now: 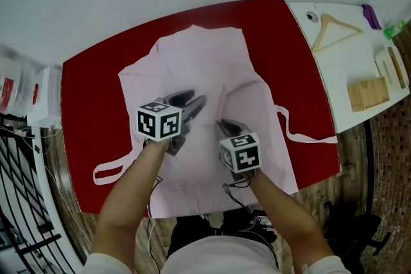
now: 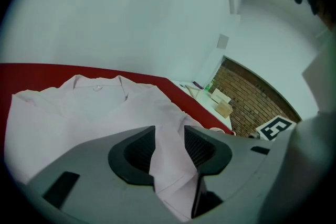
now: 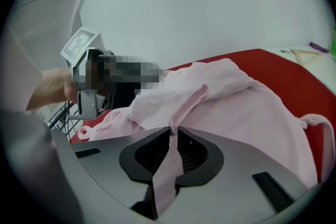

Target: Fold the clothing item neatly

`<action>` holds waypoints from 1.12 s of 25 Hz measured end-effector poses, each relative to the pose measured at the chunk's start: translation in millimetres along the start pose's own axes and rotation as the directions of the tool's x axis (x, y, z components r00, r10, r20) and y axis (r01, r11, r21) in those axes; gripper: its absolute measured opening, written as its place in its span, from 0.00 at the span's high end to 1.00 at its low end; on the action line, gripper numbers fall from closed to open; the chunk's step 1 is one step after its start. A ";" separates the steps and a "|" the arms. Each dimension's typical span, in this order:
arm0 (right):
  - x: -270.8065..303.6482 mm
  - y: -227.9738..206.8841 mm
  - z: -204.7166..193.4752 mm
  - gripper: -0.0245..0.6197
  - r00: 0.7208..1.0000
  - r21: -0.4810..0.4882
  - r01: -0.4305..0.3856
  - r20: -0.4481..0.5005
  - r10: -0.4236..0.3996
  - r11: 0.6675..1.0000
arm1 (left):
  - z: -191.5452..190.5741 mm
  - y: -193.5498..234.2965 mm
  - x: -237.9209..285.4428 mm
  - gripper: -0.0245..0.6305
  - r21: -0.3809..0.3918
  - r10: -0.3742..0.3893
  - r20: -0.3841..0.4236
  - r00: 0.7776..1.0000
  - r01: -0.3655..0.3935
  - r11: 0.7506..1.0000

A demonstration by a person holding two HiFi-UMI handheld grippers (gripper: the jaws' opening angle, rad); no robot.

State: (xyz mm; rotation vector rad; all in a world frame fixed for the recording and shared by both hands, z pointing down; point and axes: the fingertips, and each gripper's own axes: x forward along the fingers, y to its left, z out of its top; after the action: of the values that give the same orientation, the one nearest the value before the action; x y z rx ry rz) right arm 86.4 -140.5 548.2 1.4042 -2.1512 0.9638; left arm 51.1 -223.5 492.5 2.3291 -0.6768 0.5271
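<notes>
Saw a pale pink garment (image 1: 199, 67) spread across a red table (image 1: 90, 80), collar at the far edge, long ties (image 1: 305, 135) trailing from both sides. Found the fingers of the left gripper (image 2: 169, 134) standing apart, with a loose fold of the pink cloth hanging between them, not pinched. Found the fingers of the right gripper (image 3: 174, 132) closed tight on a thin strip of the same cloth, drawn up into a ridge. Saw both grippers low over the garment's middle, side by side. Noted a white table (image 1: 350, 61) just beside the red one on the right, carrying a wooden hanger (image 1: 334, 27) and wooden blocks (image 1: 368, 93). Noted plain white walls (image 2: 131, 18) and some brick (image 2: 252, 105) beyond.
</notes>
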 end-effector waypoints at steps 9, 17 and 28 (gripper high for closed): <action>-17.5 -26.7 3.2 0.92 0.996 0.097 0.060 0.054 -0.065 0.993 | -29.5 12.4 -42.8 0.73 -0.005 0.019 0.029 0.999 -0.019 1.000; 24.0 -0.6 12.2 0.92 0.997 -0.002 -0.063 -0.038 0.063 0.998 | -69.2 63.3 -73.0 0.93 -0.013 0.220 -0.075 0.973 -0.221 0.975; 22.0 -36.1 -6.7 0.92 0.991 -0.150 0.062 -0.110 -0.079 0.987 | -134.8 130.0 -113.4 0.93 -0.182 0.352 -0.240 0.905 -0.398 0.899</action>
State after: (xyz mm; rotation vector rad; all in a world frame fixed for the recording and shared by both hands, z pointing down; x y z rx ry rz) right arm 109.7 -159.0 579.1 1.3119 -2.0294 0.8222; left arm -140.1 -180.3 590.0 1.9037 -1.0408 0.8032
